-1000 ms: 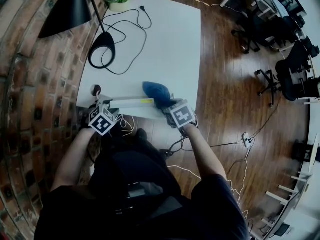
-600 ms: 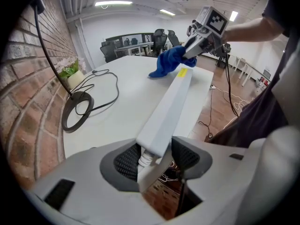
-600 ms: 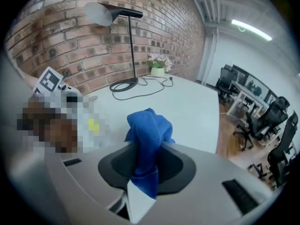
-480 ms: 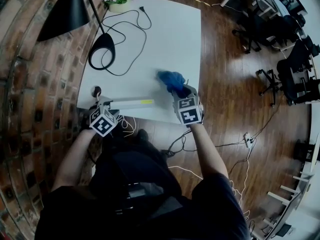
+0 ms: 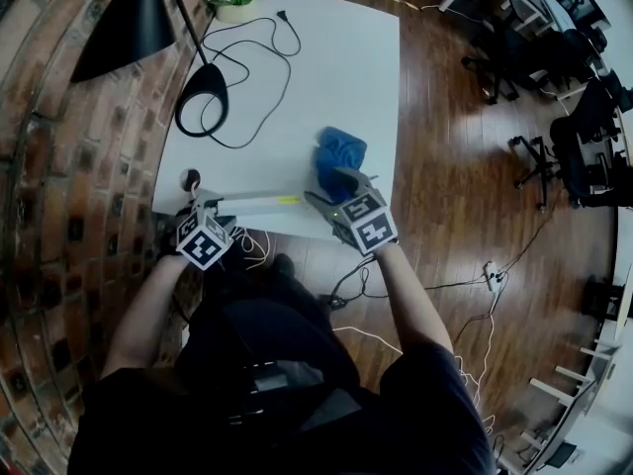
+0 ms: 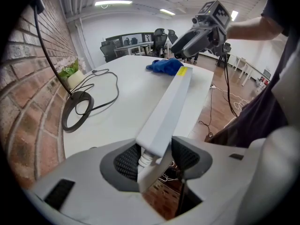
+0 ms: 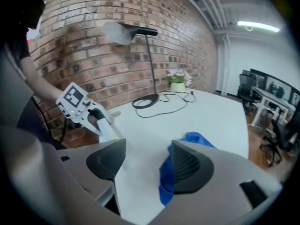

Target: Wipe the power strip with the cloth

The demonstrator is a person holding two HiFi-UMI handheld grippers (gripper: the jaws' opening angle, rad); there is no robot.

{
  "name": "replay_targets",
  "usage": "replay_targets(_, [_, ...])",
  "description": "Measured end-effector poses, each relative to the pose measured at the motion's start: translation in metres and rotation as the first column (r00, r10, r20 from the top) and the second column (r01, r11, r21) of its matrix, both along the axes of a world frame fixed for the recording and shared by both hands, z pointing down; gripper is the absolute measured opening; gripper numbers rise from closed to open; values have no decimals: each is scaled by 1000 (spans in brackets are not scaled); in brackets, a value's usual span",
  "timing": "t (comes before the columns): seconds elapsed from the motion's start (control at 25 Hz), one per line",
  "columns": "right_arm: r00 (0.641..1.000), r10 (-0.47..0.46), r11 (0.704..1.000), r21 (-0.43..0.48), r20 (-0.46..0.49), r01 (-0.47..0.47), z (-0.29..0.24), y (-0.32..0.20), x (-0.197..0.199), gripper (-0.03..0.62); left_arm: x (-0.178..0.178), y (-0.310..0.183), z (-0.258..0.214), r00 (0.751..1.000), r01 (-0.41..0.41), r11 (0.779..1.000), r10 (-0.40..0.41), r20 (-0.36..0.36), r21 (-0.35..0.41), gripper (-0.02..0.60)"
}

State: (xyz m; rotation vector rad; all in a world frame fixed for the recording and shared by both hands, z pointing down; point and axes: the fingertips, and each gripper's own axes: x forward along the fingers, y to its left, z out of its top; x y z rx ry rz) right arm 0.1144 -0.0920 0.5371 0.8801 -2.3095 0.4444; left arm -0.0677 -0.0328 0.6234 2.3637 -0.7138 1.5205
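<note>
Head view showed the left gripper [image 5: 203,240] at the near left corner of the white table [image 5: 336,67], its jaws clamped on the left end of the power strip [image 5: 252,206], which ran rightward along the near edge. The right gripper [image 5: 336,194] hung just near of the blue cloth [image 5: 339,151]. Its jaws had just been opening and stood at their widest, with nothing between them. The cloth lay bunched and loose on the table, just past the strip's right end.

The cloth looked let go, so this seemed a pause between wiping strokes, or the end of the wipe. If more wiping was wanted, the next move called for closing on the cloth again and drawing it left along the strip.

The lamp base [image 5: 206,82] and flower pot [image 5: 237,10] stood far and left, well apart. Nothing lay between the open jaws and the cloth.
</note>
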Motion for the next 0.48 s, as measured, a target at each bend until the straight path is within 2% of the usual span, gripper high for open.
replay_targets(0.08, [988,-152,988,-10,-3,152,-2,12,-32,311,0,1,0,1000,-6,1000,6,3,-3,209])
replay_targets(0.2, [934,-347,937,-80,-81,341,17,29,-66,311,2,1,0,1000,-12,1000,12,6,-1,209])
replay_targets(0.28, [874,-458,888,-128,-160,442,38,40,-79,311,2,1,0,1000,-18,1000,18,6,3,209])
replay_targets(0.36, [797,-553,833,-143,-245,534,56,52,-85,310,2,2,0,999,-32,999,32,8,4,209])
replay_targets(0.44, [737,-594,798,-122,-322,590,63,57,-88,196,3,2,-1,999,-47,999,47,5,12,210])
replay_targets(0.48, [724,-593,793,-98,-352,602,64,56,-89,188,2,1,-2,999,-48,999,49,-1,21,213])
